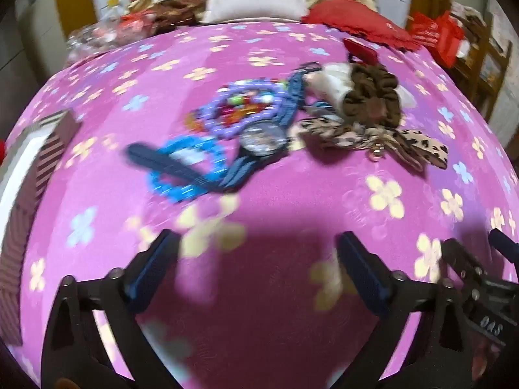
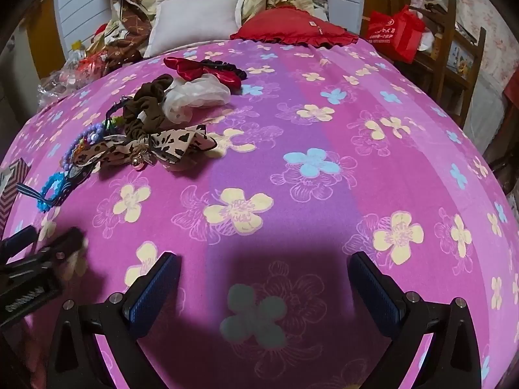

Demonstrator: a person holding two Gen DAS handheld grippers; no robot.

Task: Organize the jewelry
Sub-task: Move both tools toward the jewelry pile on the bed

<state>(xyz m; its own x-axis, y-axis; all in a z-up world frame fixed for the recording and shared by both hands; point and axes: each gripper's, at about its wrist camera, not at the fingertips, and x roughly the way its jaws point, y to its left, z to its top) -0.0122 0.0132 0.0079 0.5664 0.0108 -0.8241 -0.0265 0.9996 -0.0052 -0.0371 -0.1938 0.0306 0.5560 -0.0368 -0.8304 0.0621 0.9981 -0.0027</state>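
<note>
A heap of jewelry and hair pieces lies on the pink flowered bedspread (image 1: 292,201). In the left wrist view I see a watch with a blue strap (image 1: 263,141), a purple bead bracelet (image 1: 240,110), a light blue bead bracelet (image 1: 188,175), a brown scrunchie (image 1: 373,97) and a leopard-print bow (image 1: 389,141). My left gripper (image 1: 258,243) hangs open just short of the heap, nothing between its fingers. The right wrist view has the bow (image 2: 162,146), brown scrunchie (image 2: 146,107), a white scrunchie (image 2: 198,97) and a red bow (image 2: 201,68) at its upper left. My right gripper (image 2: 263,262) is open over bare bedspread.
A striped box (image 1: 29,175) with a white inside stands at the left edge of the bed. A white pillow (image 2: 194,22) and a red cushion (image 2: 292,29) lie at the head. A red bag (image 2: 395,32) sits on a wooden chair to the right.
</note>
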